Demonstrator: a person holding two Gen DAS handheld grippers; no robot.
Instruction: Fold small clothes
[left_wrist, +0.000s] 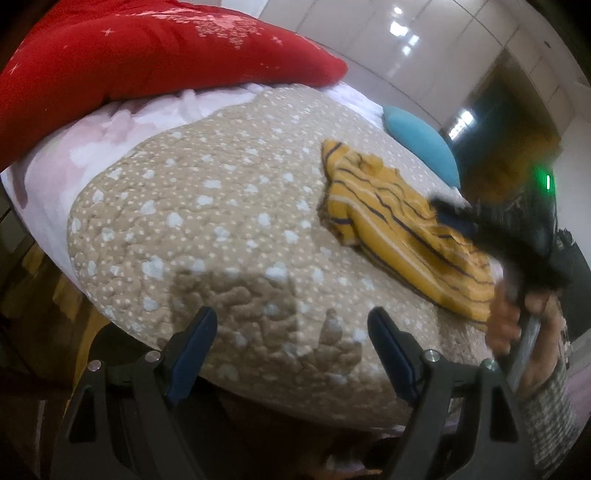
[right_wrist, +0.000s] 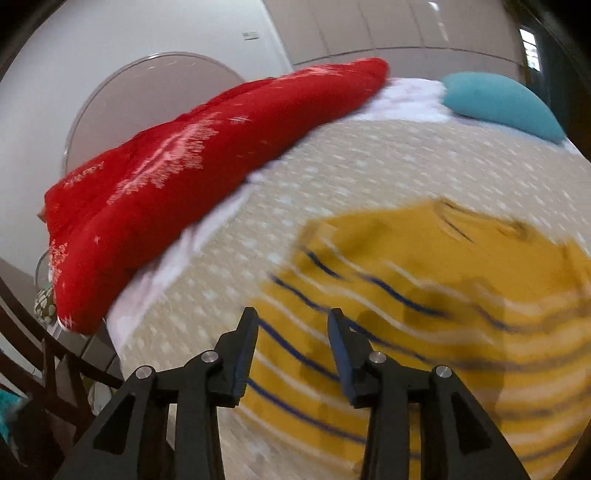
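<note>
A yellow garment with dark blue and white stripes (left_wrist: 402, 229) lies crumpled on a beige dotted quilt (left_wrist: 221, 206), to the right in the left wrist view. My left gripper (left_wrist: 291, 328) is open and empty above the quilt's near edge, well left of the garment. My right gripper (left_wrist: 454, 214) shows blurred at the right, over the garment. In the right wrist view the garment (right_wrist: 424, 295) is blurred and fills the lower right. My right gripper (right_wrist: 291, 321) is open just above its left part, with nothing between the fingers.
A red quilted blanket (left_wrist: 147, 55) lies along the far left of the bed over a pale pink sheet (left_wrist: 92, 144). A turquoise cushion (left_wrist: 421, 140) sits at the far end. White wardrobe doors (left_wrist: 406, 33) stand behind. A dark wooden frame (right_wrist: 55, 354) is at the lower left.
</note>
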